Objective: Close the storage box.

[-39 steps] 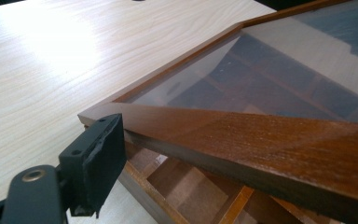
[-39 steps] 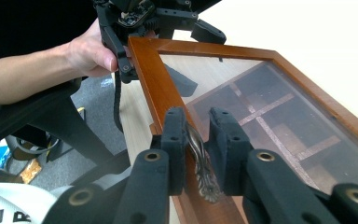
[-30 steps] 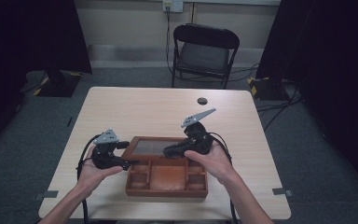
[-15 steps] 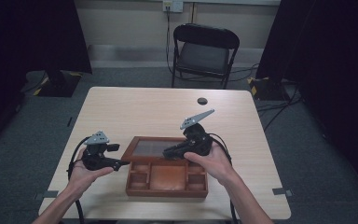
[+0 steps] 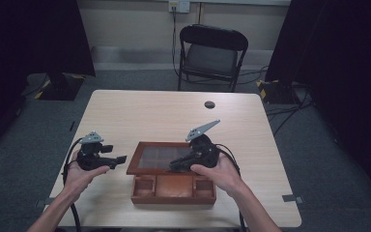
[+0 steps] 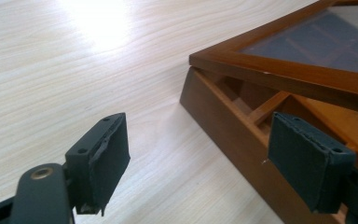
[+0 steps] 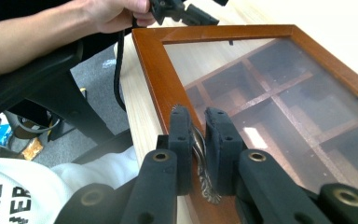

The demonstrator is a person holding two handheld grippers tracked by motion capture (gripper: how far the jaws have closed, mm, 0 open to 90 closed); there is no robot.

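Note:
A brown wooden box (image 5: 174,191) with several compartments sits near the table's front edge. Its glass-paned lid (image 5: 154,157) is tilted up from the front. My right gripper (image 5: 176,166) is shut on the small metal handle (image 7: 200,158) at the lid's front rim; in the right gripper view the pads (image 7: 181,135) of this gripper (image 7: 198,126) squeeze it. Left of the box, my left gripper (image 5: 121,158) stands open and empty, jaws pointing at the box. In the left gripper view this gripper (image 6: 200,154) faces the box's corner wall (image 6: 223,121) below the raised lid frame (image 6: 279,70).
A small black round thing (image 5: 209,104) lies near the far edge of the light wooden table (image 5: 149,116). A black folding chair (image 5: 212,50) stands beyond it. Cables trail from both grippers toward the front edge.
My left gripper has drawn back to the left, away from the box's left side, and stands open. The right gripper has stayed shut on the lid's handle.

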